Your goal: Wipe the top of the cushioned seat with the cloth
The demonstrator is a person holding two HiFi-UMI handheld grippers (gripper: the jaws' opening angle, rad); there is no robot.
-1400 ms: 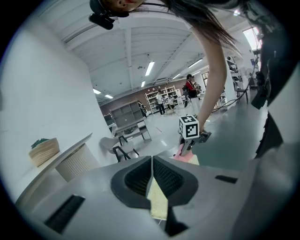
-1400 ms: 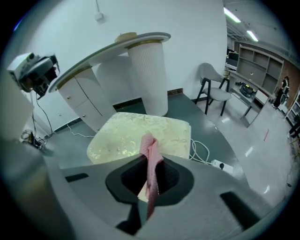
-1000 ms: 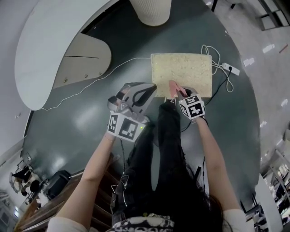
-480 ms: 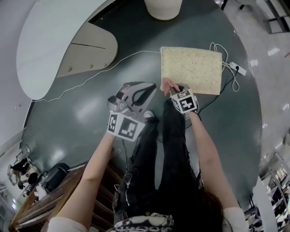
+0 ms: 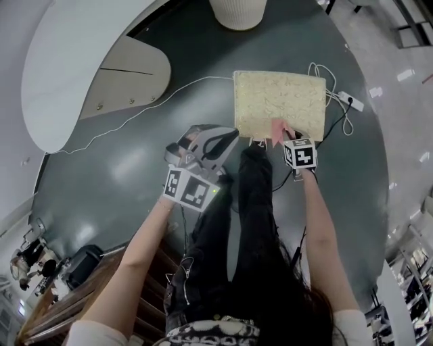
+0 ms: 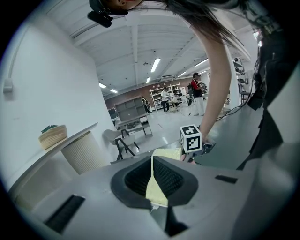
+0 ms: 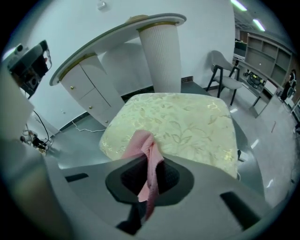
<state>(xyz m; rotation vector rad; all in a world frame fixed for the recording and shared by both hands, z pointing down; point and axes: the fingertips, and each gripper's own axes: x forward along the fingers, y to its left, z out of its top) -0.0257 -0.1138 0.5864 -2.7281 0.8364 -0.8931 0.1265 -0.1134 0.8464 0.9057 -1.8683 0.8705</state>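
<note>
The cushioned seat (image 5: 279,101) is a cream square pad with a leaf pattern, lying on the dark floor; the right gripper view shows its top (image 7: 187,119) close up. My right gripper (image 5: 283,137) is shut on a pink cloth (image 5: 277,128), which rests on the seat's near edge around the middle. In the right gripper view the cloth (image 7: 139,143) bunches up out of the jaws (image 7: 150,161). My left gripper (image 5: 220,138) hovers left of the seat, off the pad, jaws shut and empty (image 6: 152,161).
A white ribbed pedestal (image 5: 237,13) stands just beyond the seat, under a curved white tabletop (image 5: 67,61) with a cabinet (image 5: 125,81). A white cable (image 5: 155,108) and power strip (image 5: 355,103) lie on the floor. The person's dark-trousered legs (image 5: 250,203) stand at the seat's near edge.
My right gripper carried the cloth left to the seat's near left corner, then back right to mid-edge. The left gripper stayed put.
</note>
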